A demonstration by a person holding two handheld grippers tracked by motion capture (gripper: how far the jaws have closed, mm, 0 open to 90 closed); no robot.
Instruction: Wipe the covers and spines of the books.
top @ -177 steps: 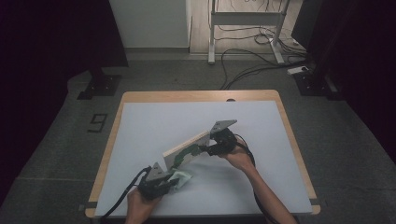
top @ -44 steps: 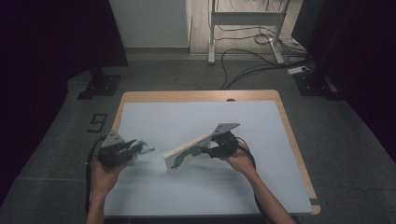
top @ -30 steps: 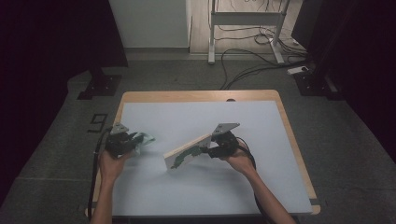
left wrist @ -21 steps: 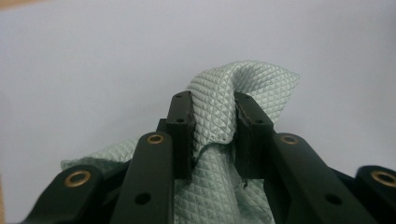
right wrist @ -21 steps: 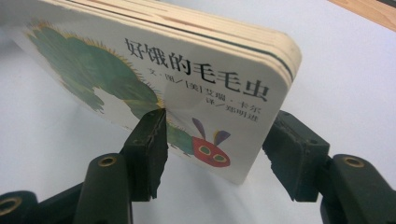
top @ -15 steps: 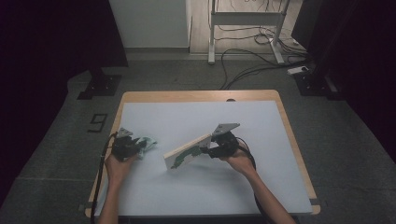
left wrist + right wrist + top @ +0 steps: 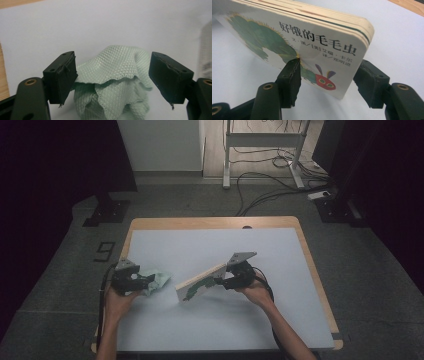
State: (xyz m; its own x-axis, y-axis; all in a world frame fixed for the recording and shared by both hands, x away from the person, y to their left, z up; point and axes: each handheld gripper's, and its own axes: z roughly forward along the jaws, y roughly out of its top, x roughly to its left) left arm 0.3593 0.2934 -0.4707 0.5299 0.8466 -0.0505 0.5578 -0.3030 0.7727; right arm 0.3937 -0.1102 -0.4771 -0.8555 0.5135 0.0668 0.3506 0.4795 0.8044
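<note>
Near the pale table's [image 7: 280, 320] left edge, the left gripper [image 7: 112, 72] stood open around the crumpled mint-green waffle-weave cloth [image 7: 112, 82] (should close low on its folds), while the right gripper [image 7: 327, 75] clamped the tilted thick cardboard picture book [image 7: 312, 42].

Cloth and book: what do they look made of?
Cloth: pale green textile, likely microfibre, going by its fine diamond waffle weave, soft folds and matte look. Book: thick cardboard board book; the edge shows stacked pale layers, and the printed cover has a slight sheen.
</note>
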